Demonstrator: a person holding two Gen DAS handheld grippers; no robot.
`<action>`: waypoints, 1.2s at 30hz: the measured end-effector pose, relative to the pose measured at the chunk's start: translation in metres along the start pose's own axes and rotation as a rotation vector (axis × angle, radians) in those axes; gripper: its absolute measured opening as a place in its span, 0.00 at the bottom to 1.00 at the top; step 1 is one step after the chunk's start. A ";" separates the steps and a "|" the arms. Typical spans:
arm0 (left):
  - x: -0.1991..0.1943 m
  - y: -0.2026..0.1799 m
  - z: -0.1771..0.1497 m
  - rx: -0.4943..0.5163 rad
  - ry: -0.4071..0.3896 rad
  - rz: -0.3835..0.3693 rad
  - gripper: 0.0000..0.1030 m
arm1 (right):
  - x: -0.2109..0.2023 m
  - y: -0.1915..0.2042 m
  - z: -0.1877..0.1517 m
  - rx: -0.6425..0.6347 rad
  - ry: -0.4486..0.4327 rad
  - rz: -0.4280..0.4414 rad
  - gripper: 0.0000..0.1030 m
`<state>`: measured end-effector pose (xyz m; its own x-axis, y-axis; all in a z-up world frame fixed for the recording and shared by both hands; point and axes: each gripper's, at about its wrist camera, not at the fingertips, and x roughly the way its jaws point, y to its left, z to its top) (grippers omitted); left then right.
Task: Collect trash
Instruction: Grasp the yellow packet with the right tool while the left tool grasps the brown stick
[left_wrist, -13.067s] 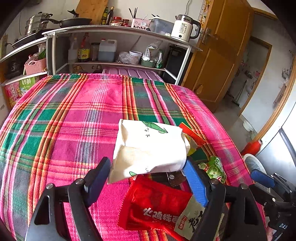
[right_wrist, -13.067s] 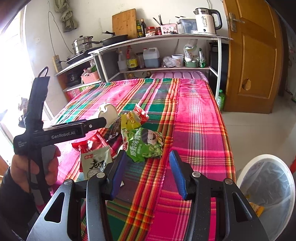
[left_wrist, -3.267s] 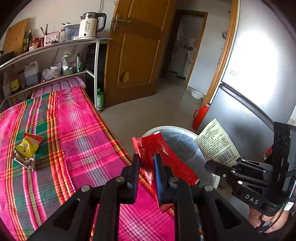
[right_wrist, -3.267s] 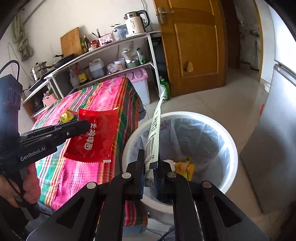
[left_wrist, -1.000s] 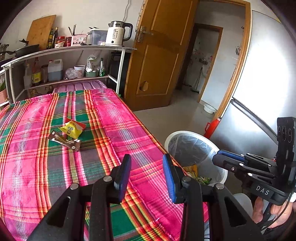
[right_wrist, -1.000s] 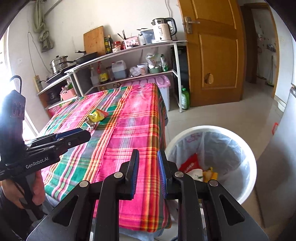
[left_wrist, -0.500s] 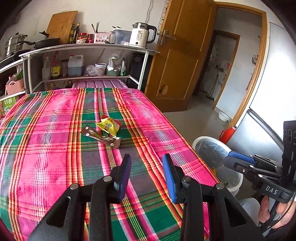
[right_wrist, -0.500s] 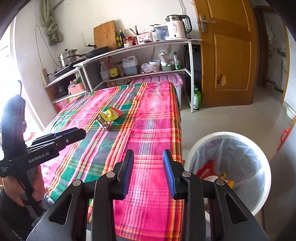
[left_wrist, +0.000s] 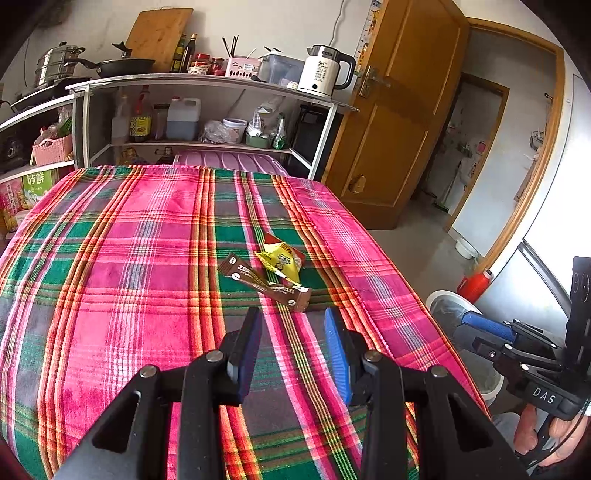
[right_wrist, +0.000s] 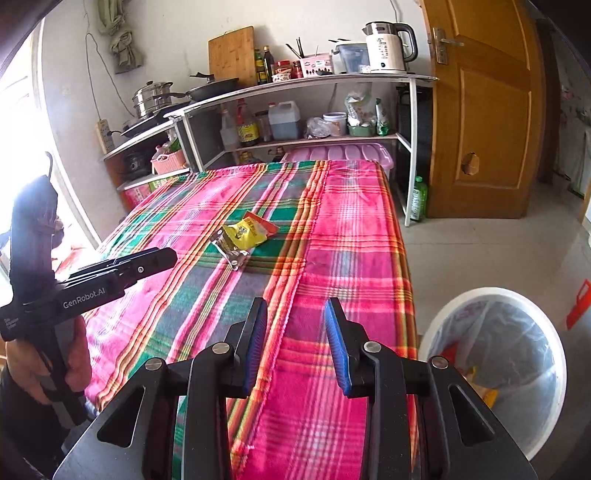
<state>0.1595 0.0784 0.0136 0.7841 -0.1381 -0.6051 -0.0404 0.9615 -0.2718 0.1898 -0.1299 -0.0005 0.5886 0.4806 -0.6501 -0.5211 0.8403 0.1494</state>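
- The left gripper (left_wrist: 293, 345) hangs over the plaid cloth (left_wrist: 122, 266) with its jaws apart and nothing between them.
- The right gripper (right_wrist: 295, 341) is over the cloth's near edge, jaws also apart and empty; they have just been opening.
- Two pieces of trash lie together near the middle of the cloth: a brown wrapper (left_wrist: 264, 282) with white Chinese writing too small to read, and a yellow packet (left_wrist: 280, 260) with a red end, resting partly on the wrapper.
- In the left view the wrapper's near end lies just beyond the left gripper's tips, apart from them.
- The bin (right_wrist: 495, 373), white with a clear liner, stands on the floor beside the table, right of the right gripper; red and yellow scraps show inside.
- The left gripper's side reads "GenRobot.AI" in the right view; the right gripper's side reads "DAS" in the left view.
- A hand (right_wrist: 55, 369) grips the left gripper's handle.
- On the shelf (left_wrist: 207, 79) behind, a white kettle (left_wrist: 325, 72) shows "55".
- A box (left_wrist: 33, 184) at the left edge bears green Chinese characters.
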 end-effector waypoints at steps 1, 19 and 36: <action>0.001 0.003 0.001 -0.005 0.000 0.004 0.36 | 0.003 0.001 0.002 -0.004 0.002 0.002 0.33; -0.011 0.057 0.008 -0.065 -0.057 0.018 0.40 | 0.092 0.055 0.060 -0.062 0.049 0.040 0.34; -0.006 0.089 0.001 -0.134 -0.053 -0.029 0.44 | 0.189 0.073 0.076 -0.164 0.160 -0.072 0.48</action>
<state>0.1524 0.1651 -0.0061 0.8174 -0.1493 -0.5564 -0.0971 0.9163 -0.3885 0.3099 0.0412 -0.0554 0.5290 0.3636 -0.7667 -0.5824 0.8127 -0.0164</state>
